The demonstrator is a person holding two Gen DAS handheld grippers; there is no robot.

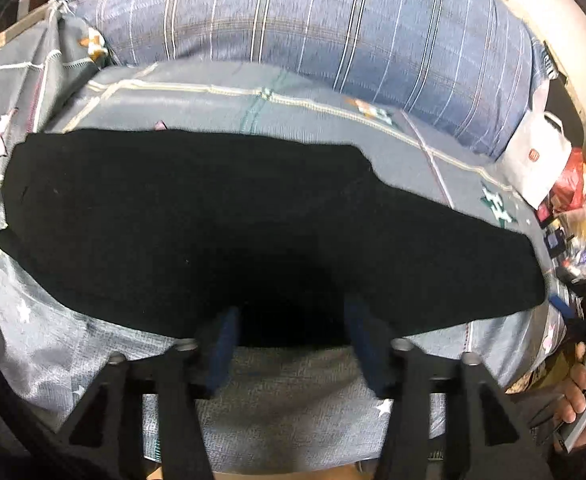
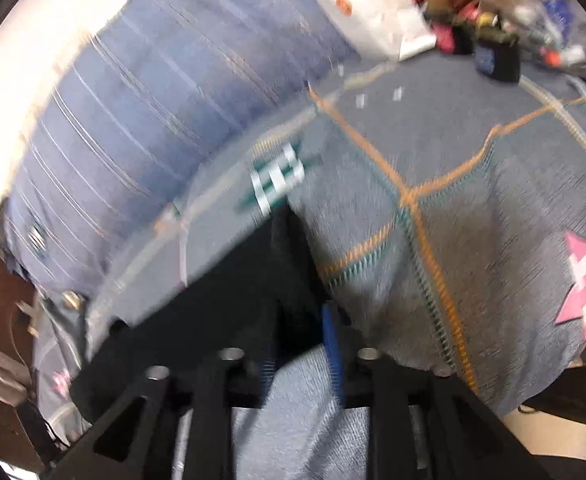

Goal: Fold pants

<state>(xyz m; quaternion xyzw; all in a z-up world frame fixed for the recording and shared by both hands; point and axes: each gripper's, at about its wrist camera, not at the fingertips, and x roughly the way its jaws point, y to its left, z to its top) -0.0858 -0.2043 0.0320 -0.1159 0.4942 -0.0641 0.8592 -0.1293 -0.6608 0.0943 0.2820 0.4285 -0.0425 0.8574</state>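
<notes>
Black pants (image 1: 213, 220) lie flat across the grey patterned bedsheet (image 1: 293, 400), stretching from left to right. My left gripper (image 1: 293, 320) is open, its blue-padded fingers (image 1: 225, 344) at the pants' near edge, over the middle. My right gripper (image 2: 299, 320) is shut on the end of the black pants (image 2: 285, 248), with the cloth pinched between the blue pads (image 2: 331, 340) and rising to a peak above them. In the left wrist view the right gripper shows at the far right edge (image 1: 573, 312), held by a hand.
A blue striped quilt (image 1: 333, 20) is bundled along the back of the bed. A white bag (image 1: 533, 160) and red bag with small clutter (image 1: 577, 208) sit at the right end. A wall runs behind the quilt.
</notes>
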